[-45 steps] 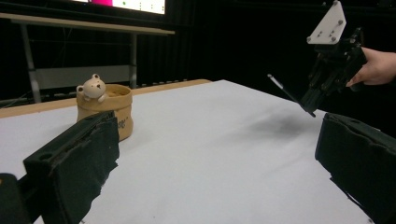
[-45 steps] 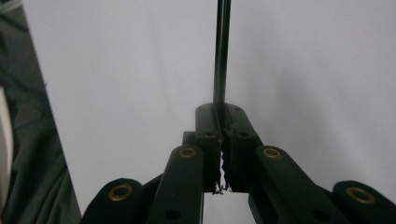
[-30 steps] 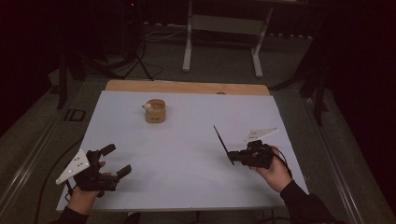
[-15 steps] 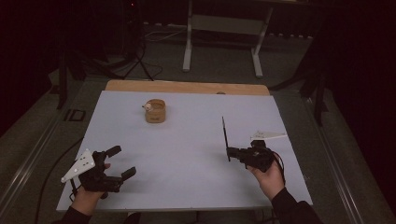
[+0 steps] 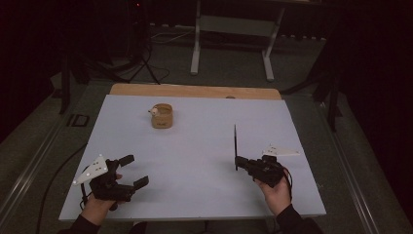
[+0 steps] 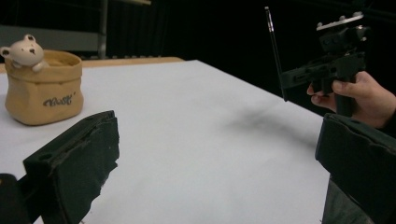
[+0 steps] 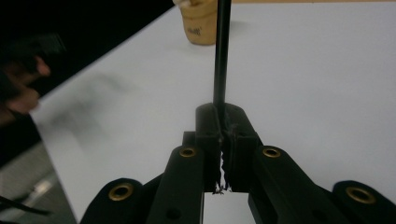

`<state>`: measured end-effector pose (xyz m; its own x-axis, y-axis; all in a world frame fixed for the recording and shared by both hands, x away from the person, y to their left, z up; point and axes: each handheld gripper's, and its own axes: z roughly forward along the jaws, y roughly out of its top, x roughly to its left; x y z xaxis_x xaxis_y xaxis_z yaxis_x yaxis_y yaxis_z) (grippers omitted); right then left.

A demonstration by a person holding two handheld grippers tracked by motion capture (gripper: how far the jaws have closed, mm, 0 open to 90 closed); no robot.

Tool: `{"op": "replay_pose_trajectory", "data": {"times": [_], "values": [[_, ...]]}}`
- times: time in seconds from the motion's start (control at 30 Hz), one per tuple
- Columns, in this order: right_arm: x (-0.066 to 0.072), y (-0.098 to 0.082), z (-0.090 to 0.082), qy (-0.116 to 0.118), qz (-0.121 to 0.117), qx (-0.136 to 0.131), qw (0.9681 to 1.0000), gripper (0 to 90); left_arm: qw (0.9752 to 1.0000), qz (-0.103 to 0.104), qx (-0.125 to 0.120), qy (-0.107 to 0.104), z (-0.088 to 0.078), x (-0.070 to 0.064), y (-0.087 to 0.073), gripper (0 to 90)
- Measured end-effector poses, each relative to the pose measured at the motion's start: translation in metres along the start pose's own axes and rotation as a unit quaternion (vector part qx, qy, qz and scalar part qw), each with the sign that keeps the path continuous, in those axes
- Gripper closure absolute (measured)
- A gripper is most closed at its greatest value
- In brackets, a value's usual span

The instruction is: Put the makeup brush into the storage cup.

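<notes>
In the high view my right gripper (image 5: 239,161) is at the right of the white table (image 5: 204,146), shut on the lower end of a thin black stick (image 5: 235,144) that stands upright. The right gripper view shows the jaws pressed together on the thin black stick (image 7: 220,56) at my right gripper (image 7: 223,126). My left gripper (image 5: 135,170) rests near the front left, jaws wide apart with nothing between them. In the left gripper view my left gripper (image 6: 219,163) looks across at the stick (image 6: 275,51). A tan pouch (image 5: 162,116) holding a small bear figure (image 6: 23,50) stands at the back.
A wooden strip (image 5: 195,91) runs along the table's far edge. Beyond it are a metal stand (image 5: 231,44) and a dark floor. White table surface lies between the pouch (image 6: 44,93) and both hands.
My right hand has rolled, swinging the stick from a left-leaning tilt to upright, and its grey plate now lies flatter. My left gripper has shifted slightly to the right.
</notes>
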<state>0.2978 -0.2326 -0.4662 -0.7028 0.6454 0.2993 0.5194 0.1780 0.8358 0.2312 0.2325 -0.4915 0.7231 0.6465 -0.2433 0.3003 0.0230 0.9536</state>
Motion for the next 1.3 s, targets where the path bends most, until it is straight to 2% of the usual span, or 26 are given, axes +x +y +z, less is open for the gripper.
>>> {"op": "replay_pose_trajectory", "data": {"times": [0.07, 0.1, 0.13, 0.2, 0.23, 0.3, 0.4, 0.7, 0.8, 1.03, 1.17, 1.3], "values": [[0.001, 0.000, 0.001, -0.002, -0.010, 0.002, 0.9999, 86.0, 0.9998, 0.011, 0.017, 0.006, 0.003, -0.001, 0.002, 0.1], [0.001, 0.000, 0.002, -0.004, -0.012, 0.001, 0.9999, 86.0, 0.9997, 0.008, 0.022, 0.010, 0.004, -0.002, 0.003, 0.1], [0.001, 0.001, 0.003, -0.004, -0.015, 0.002, 0.9999, 86.0, 0.9996, 0.004, 0.027, 0.002, 0.005, -0.002, 0.004, 0.1], [0.002, 0.001, 0.002, -0.006, -0.016, 0.000, 0.9998, 86.0, 0.9996, 0.004, 0.027, 0.002, 0.005, -0.002, 0.004, 0.1], [0.002, 0.002, 0.002, -0.004, -0.016, -0.002, 0.9999, 86.0, 0.9993, 0.004, 0.038, -0.004, 0.009, -0.003, 0.005, 0.1], [0.003, 0.002, 0.002, -0.006, -0.020, -0.005, 0.9998, 86.0, 0.9986, -0.007, 0.049, -0.015, 0.011, -0.003, 0.008, 0.1], [0.005, 0.002, 0.001, -0.008, -0.026, -0.008, 0.9996, 86.0, 0.9976, -0.014, 0.066, -0.016, 0.015, -0.004, 0.016, 0.1], [0.007, 0.002, 0.004, -0.011, -0.035, -0.005, 0.9993, 86.0, 0.9981, -0.001, 0.062, 0.001, 0.022, -0.006, 0.042, 0.2], [0.007, 0.002, 0.004, -0.009, -0.033, -0.005, 0.9994, 86.0, 0.9981, 0.001, 0.062, -0.002, 0.027, -0.008, 0.046, 0.2], [0.009, 0.002, 0.006, -0.010, -0.035, -0.005, 0.9993, 86.0, 0.9962, 0.010, 0.082, -0.025, 0.043, -0.015, 0.056, 1.4], [0.009, 0.002, 0.006, -0.011, -0.035, -0.005, 0.9993, 86.0, 0.9963, 0.015, 0.083, -0.020, 0.053, -0.018, 0.065, 1.4], [0.008, 0.002, 0.007, -0.009, -0.033, -0.003, 0.9994, 86.0, 0.9958, 0.022, 0.085, -0.028, 0.063, -0.022, 0.073, 1.4]]}}
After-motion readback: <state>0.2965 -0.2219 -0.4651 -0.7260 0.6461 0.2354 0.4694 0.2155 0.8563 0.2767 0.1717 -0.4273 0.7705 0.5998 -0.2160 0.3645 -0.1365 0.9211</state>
